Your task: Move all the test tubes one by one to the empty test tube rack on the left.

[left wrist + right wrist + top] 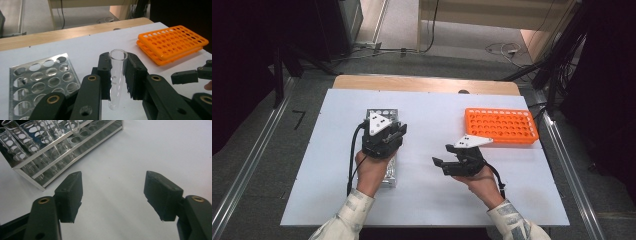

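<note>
While the left gripper (117,75) pinches a glass tube (116,77), the metal rack (62,150) holds more tubes, the orange rack (500,125) looks empty, and the right gripper (113,195) has its jaws wide.

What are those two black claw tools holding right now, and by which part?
The left hand-held gripper clamps a clear glass test tube around its upper body, just below the open rim. The right hand-held gripper is open and holds nothing.

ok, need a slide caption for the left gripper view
Left gripper clamps an upright glass test tube above the white table, between a metal rack and an orange rack.
</note>
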Motion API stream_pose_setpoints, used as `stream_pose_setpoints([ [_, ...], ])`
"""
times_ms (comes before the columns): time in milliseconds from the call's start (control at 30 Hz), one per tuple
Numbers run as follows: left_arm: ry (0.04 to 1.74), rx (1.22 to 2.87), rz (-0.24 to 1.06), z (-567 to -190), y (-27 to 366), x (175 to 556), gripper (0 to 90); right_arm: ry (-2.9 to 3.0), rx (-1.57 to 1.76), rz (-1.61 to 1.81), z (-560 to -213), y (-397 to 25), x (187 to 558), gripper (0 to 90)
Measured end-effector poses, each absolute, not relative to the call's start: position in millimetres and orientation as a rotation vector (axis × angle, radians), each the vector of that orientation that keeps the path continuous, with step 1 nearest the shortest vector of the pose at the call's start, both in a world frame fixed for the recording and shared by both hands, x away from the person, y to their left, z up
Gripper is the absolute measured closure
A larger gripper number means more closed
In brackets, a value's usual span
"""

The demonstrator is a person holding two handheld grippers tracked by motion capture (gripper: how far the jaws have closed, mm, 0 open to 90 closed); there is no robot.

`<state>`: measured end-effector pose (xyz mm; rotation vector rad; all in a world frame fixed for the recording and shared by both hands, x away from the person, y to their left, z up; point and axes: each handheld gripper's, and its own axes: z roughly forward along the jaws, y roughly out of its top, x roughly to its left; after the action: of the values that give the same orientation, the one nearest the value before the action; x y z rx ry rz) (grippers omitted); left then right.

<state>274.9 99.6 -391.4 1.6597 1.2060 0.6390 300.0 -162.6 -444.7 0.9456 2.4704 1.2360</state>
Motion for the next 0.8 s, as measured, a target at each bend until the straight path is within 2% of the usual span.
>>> stream_pose_setpoints([
  [167,1.232,1.646,0.662,-391.4,109.9,275.6,74.7,2.472,0.961,1.232,-445.1,-162.7,300.5,26.3],
  [800,1.281,1.655,0.713,-404.9,122.5,274.8,74.7,2.474,0.969,1.223,-446.4,-162.4,300.5,26.1],
])
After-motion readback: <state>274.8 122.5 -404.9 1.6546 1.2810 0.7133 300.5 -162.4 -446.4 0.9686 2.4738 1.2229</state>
